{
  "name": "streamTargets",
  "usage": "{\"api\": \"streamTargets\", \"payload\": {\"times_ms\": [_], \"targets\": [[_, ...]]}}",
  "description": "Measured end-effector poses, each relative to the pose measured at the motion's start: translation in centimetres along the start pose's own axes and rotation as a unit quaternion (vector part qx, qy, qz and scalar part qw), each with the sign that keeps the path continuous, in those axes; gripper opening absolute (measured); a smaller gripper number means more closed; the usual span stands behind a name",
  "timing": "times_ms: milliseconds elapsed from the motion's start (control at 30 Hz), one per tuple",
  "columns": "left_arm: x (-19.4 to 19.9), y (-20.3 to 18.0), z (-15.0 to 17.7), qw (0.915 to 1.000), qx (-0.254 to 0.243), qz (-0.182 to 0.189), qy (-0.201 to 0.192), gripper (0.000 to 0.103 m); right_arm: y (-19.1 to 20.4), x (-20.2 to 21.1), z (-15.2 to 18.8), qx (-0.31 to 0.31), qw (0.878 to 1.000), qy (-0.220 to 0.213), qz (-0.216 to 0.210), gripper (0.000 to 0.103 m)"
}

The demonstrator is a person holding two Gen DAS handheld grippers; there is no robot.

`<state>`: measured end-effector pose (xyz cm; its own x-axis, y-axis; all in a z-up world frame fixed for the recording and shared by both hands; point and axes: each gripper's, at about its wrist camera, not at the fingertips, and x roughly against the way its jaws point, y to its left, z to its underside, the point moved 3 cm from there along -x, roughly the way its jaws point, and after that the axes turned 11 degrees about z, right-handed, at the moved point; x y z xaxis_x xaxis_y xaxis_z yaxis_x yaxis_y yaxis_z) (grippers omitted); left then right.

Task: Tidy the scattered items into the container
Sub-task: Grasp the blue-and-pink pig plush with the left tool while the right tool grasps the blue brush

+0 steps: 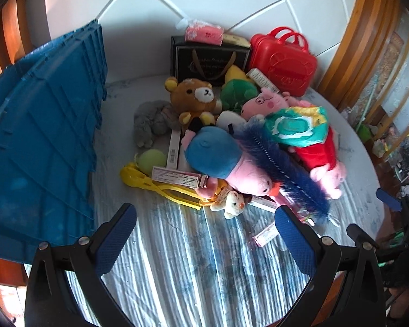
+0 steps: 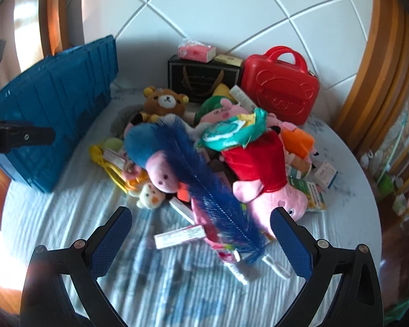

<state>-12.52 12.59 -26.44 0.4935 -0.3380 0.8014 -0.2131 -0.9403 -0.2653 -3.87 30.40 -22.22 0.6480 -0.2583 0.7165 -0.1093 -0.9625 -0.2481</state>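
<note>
Toy pile [image 2: 204, 147] ahead of right gripper [image 2: 201, 234], jaws spread, blue crate [image 2: 54, 114] left.

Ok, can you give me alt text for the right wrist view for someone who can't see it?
An open, empty hand-held gripper hovers over a striped bedsheet, facing a toy pile with a blue feather lying on top. A blue crate stands to the left; a red case and a black gift bag sit behind the pile.
</note>
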Motion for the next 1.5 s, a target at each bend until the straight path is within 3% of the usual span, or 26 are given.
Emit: {"api": "streamTargets", "payload": {"times_ms": [200,433,700,800,933,1033,1300,1500], "targets": [[-7.7,0.6,-0.6,0.9990,0.025,-0.028,0.026,0.103,1.3,-6.6,1.6,0.077,0.997,-0.002,-0.011,0.093],[-14.8,2.1,-2.4,0.9942,0.103,-0.010,0.029,0.103,1.2,-12.7,2.7,0.110,0.994,0.012,-0.015,0.083],[-18.4,2.0,-4.0,0.9945,0.097,-0.024,0.030,0.103,1.0,-17.0,3.5,0.125,0.992,0.023,-0.019,0.082],[-19.0,1.7,-4.7,0.9945,0.097,-0.023,0.030,0.103,0.9,-18.3,3.5,0.127,0.991,0.032,-0.020,0.072],[-19.8,1.5,-5.4,0.9941,0.101,-0.027,0.030,0.103,0.8,-18.8,4.2,0.139,0.989,0.036,-0.015,0.033],[-20.5,1.6,-5.6,0.9932,0.107,-0.033,0.029,0.103,-0.2,-18.5,4.1,0.120,0.992,0.035,-0.018,0.024],[-21.4,1.8,-5.8,0.9915,0.117,-0.048,0.030,0.103,-2.1,-15.4,4.5,0.085,0.995,0.048,-0.030,0.016],[-22.8,1.8,-6.0,0.9908,0.110,-0.069,0.039,0.103,-3.4,-12.5,3.6,0.057,0.997,0.022,-0.038,0.016]]}}
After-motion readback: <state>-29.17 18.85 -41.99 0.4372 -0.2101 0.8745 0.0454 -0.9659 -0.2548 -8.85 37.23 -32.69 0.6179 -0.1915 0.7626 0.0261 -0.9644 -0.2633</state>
